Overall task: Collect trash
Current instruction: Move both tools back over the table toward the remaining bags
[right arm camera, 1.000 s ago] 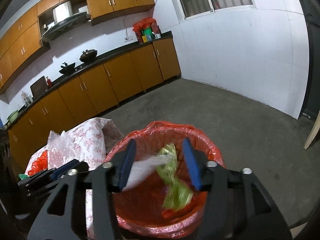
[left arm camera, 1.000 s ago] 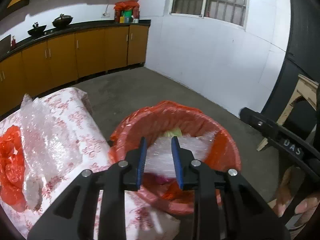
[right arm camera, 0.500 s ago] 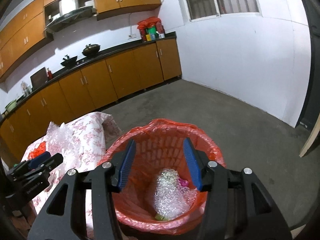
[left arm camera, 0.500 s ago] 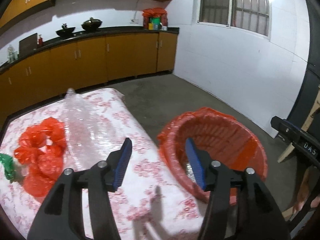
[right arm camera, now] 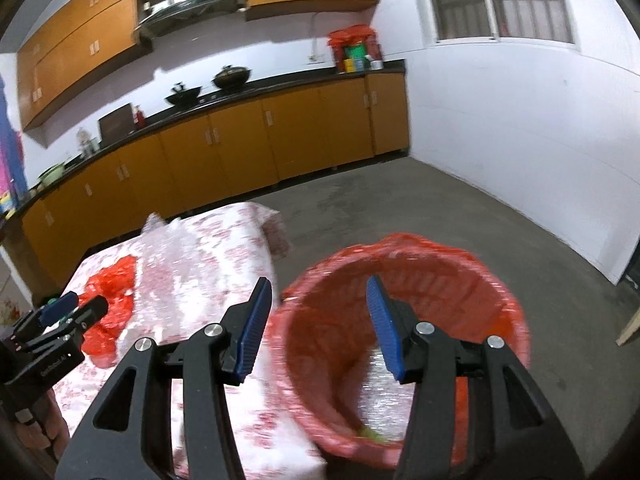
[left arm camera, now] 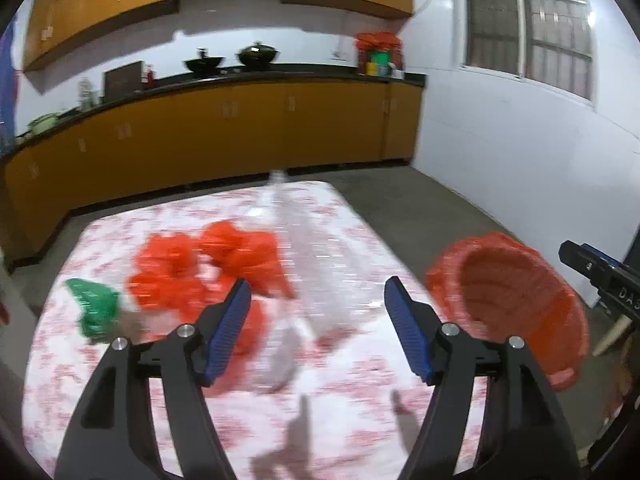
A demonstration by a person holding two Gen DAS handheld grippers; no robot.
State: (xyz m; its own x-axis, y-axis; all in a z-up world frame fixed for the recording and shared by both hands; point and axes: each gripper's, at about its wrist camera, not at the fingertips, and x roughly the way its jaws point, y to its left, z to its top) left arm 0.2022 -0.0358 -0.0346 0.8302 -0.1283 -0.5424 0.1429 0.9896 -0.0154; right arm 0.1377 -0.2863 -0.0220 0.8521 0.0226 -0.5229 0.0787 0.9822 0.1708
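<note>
Opening over the table (left arm camera: 340, 412) — left claw (left arm camera: 318, 330) empty; right claw (right arm camera: 318, 326) apart above the bin (right arm camera: 516, 316).

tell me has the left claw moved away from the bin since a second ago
Yes. The left claw swung off the red bin, now at its right, over the floral table; jaws opening, empty.

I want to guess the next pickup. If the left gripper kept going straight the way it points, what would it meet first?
Probably the clear plastic wrap on the flowered tablecloth, centred ahead of the empty, opening left gripper. The red plastic bags lie just left. Blur makes depth uncertain.
</note>
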